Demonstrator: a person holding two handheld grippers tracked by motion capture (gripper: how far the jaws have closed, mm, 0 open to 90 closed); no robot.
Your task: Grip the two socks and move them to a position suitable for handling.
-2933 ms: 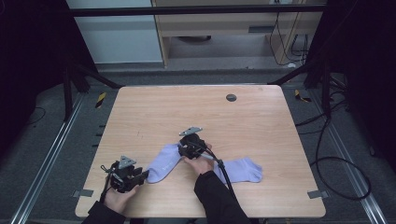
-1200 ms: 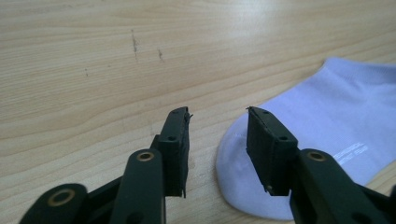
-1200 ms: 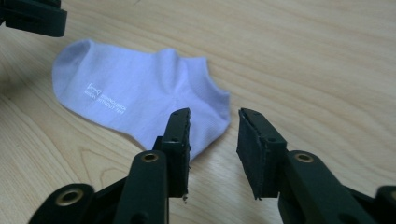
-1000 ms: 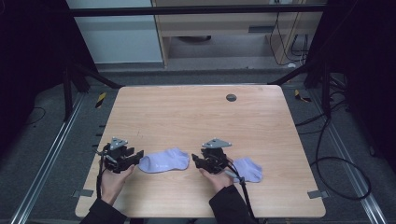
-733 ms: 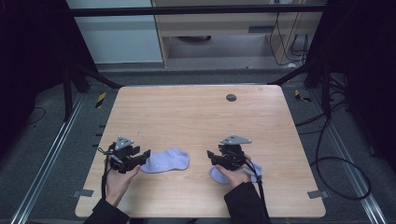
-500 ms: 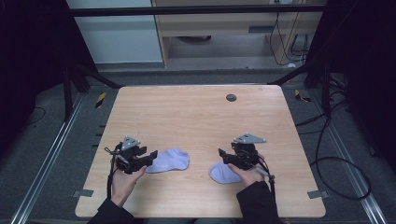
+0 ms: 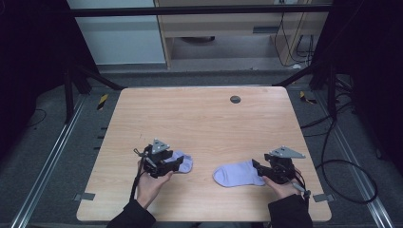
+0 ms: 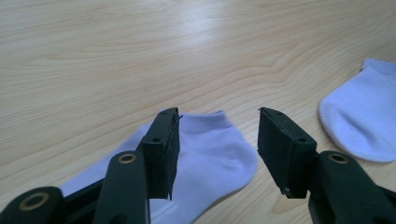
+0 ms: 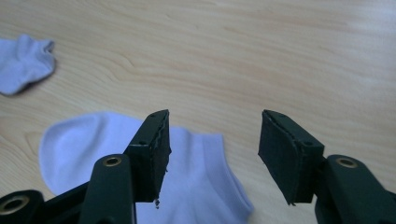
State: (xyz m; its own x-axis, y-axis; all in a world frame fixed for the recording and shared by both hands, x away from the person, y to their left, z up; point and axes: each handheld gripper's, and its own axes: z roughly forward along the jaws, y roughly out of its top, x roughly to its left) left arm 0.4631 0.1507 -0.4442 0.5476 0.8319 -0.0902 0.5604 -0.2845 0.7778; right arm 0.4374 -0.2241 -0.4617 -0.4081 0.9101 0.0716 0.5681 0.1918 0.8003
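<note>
Lying flat on the table, two pale lilac socks sit apart near the person's edge: the left sock partly under the left gripper, the right sock with its toe pointing toward the middle and its cuff end at the right gripper. Both look thin, soft and very light, so they should bunch or slide on the smooth wood rather than resist; a pinch through a doubled layer at the cuff or heel would likely hold better than a grab at the rounded toe, and a jaw pressed down to the wood first would help catch the fabric. In the left gripper view the jaws stand wide apart with nothing between them, one jaw over the left sock's body and the other over bare wood just past its edge. In the right gripper view the jaws are likewise spread and empty, the near jaw above the right sock and the far jaw over wood beside its cuff. Whether either jaw tip actually touches cloth is hard to tell from these angles. Beyond the socks the tabletop carries a small dark round grommet near the far edge, and cables trail on the floor to the right.
</note>
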